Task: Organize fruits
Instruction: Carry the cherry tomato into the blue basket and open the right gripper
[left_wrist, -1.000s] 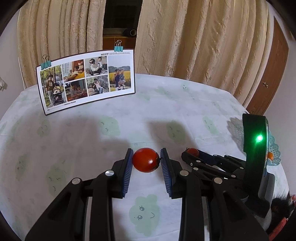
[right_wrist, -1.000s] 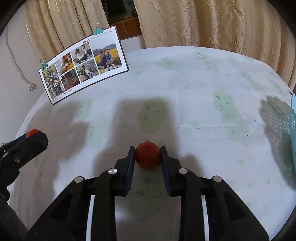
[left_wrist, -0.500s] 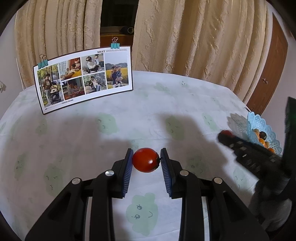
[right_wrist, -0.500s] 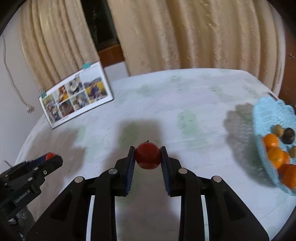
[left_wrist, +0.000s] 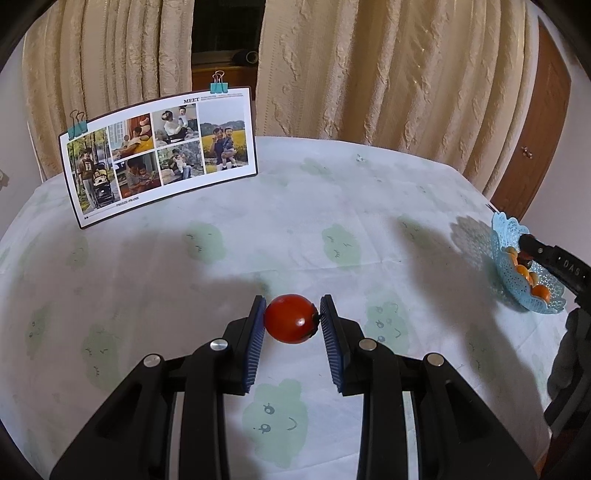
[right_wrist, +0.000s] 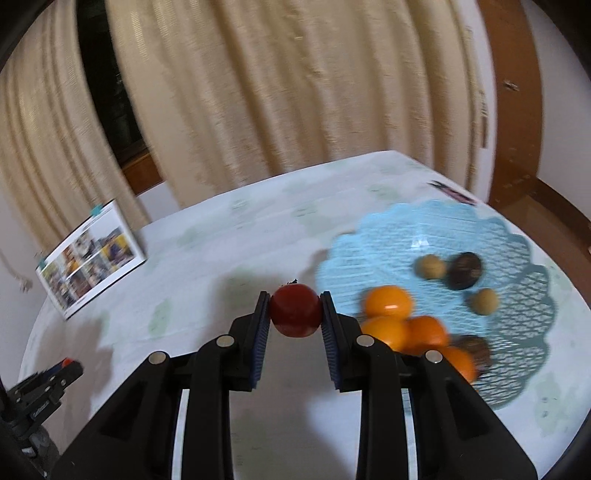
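The bench (left_wrist: 258, 236), under a pale cloth printed with green figures, carries a blue lattice fruit basket (right_wrist: 517, 236) near its right edge and a clipped photo card (left_wrist: 159, 155) at the back.

The basket holds several oranges (right_wrist: 388, 301) and small brown fruits (right_wrist: 466, 269), crowded toward its near side.

The right tool (right_wrist: 294, 312) pinches a red tomato (right_wrist: 294, 308) between its blue pads, just short of the basket rim. The left tool (left_wrist: 291, 323) pinches a second tomato (left_wrist: 291, 323) above the open cloth, well apart from the basket.

Hazards, as judged:
- Excess pad pressure may split the soft tomato skin.
- A release before the rim is cleared may send the tomato rolling across the bench.
- A drop onto the oranges may dislodge them or bruise the fruit.
- Both tools converging on the basket may collide.
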